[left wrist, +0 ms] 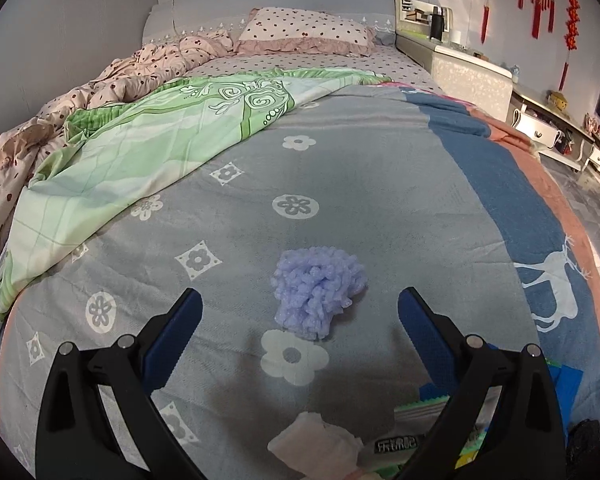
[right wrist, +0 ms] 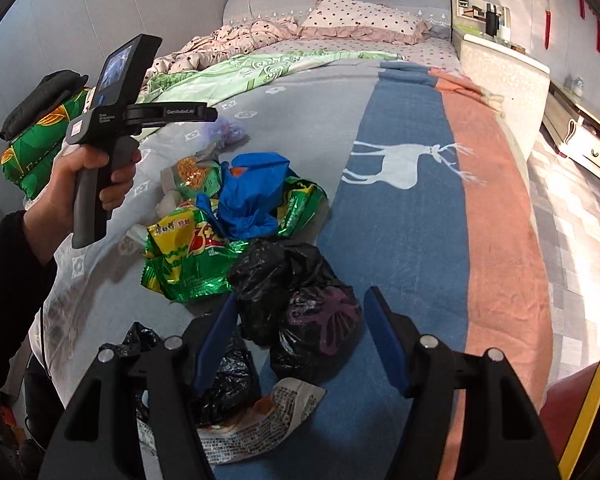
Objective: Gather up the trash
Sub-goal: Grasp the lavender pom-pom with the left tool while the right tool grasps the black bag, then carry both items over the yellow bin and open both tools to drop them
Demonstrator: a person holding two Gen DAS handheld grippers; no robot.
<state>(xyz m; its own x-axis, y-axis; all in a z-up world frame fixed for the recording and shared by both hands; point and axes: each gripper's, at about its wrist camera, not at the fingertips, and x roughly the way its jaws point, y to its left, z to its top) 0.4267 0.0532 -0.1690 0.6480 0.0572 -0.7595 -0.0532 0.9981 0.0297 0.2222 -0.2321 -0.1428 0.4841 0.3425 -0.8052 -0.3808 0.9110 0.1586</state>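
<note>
A fluffy purple clump (left wrist: 318,292) lies on the grey flowered blanket (left wrist: 340,184). My left gripper (left wrist: 300,300) hangs open just in front of it, one finger on each side and neither touching. A white tissue (left wrist: 312,444) lies below the gripper. In the right wrist view my right gripper (right wrist: 302,298) is open, straddling a knotted black plastic bag (right wrist: 296,304); its pads do not press on the bag. Behind the bag lie a green-yellow snack wrapper (right wrist: 188,256), a crumpled blue bag (right wrist: 252,196) and a printed wrapper (right wrist: 260,420). A hand (right wrist: 100,184) holds the left gripper (right wrist: 212,114) near the purple clump (right wrist: 230,132).
A green quilt (left wrist: 140,140) and a pink dotted duvet (left wrist: 140,68) are bunched on the bed's left side, with a pillow (left wrist: 304,28) at the head. A folded green bundle (right wrist: 40,140) sits at the left edge. A white cabinet (right wrist: 504,68) and tiled floor (right wrist: 572,216) lie to the right.
</note>
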